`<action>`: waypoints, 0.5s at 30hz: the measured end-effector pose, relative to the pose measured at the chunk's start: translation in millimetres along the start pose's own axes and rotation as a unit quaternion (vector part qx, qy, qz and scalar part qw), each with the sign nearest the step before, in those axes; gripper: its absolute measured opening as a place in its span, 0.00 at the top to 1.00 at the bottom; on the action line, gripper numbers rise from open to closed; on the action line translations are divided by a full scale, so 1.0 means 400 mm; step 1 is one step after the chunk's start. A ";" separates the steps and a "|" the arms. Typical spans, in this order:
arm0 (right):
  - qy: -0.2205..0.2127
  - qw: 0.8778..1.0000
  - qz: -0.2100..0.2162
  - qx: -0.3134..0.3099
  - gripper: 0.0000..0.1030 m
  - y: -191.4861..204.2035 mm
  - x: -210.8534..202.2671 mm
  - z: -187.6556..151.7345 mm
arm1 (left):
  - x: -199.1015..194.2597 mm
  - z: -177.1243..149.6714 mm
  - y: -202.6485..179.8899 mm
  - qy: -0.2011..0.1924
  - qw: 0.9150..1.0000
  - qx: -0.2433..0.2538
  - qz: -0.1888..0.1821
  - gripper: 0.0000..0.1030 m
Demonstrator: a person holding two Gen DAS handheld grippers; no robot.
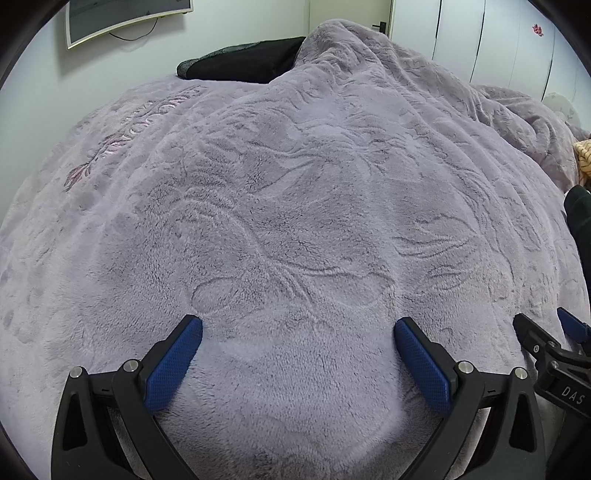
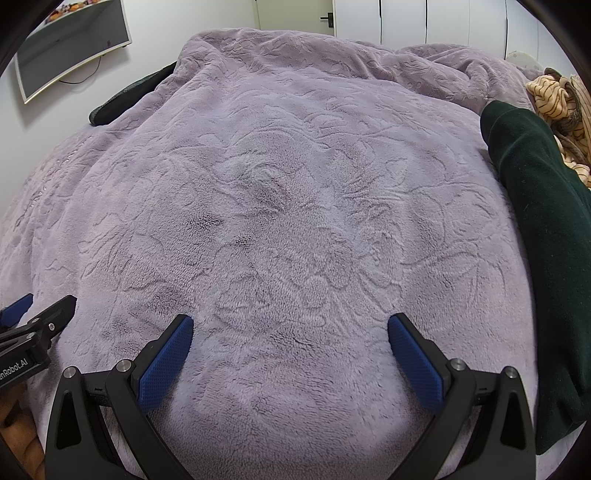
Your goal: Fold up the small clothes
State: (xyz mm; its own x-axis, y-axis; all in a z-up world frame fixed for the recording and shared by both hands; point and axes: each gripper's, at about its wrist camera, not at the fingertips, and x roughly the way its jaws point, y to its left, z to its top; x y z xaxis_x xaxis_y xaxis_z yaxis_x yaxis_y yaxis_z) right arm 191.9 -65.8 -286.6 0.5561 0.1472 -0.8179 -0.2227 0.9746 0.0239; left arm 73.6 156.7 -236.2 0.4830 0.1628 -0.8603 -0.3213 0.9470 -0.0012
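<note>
Both views evenly lit, soft diffuse indoor light from above, no hard shadows, only faint shade under each tool at near edge. Heavy fisheye warp: the blanket (image 1: 295, 206) bulges like a dome, far wall and wardrobe doors (image 2: 443, 22) curve, black vignette in corners. Focus sharp on mid plush pile, slightly soft at far edges; no glare, the wall screen (image 2: 74, 48) looks dull grey.
</note>
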 end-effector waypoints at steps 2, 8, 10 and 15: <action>0.000 1.000 0.000 0.000 0.00 0.000 0.000 0.000 | 0.004 0.027 -0.010 0.043 0.999 -0.019 0.019 0.00; 0.000 1.000 0.000 0.000 0.00 0.000 0.000 0.000 | -0.155 0.054 -0.071 0.132 0.977 -0.045 0.162 0.00; 0.000 1.000 0.000 0.000 0.00 0.000 0.000 0.000 | -0.259 0.027 -0.104 0.135 0.970 -0.080 0.184 0.00; 0.000 1.000 0.000 0.000 0.00 0.000 0.000 0.000 | -0.432 -0.101 -0.211 0.157 0.965 -0.153 0.146 0.00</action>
State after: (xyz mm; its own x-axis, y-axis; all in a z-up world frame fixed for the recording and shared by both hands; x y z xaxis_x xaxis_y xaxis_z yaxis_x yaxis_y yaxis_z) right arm 191.9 -65.9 -286.6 0.5557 0.1469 -0.8183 -0.2227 0.9746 0.0237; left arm -15.7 37.5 -107.8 0.0806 0.2718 -0.9590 -0.6554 0.7393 0.1544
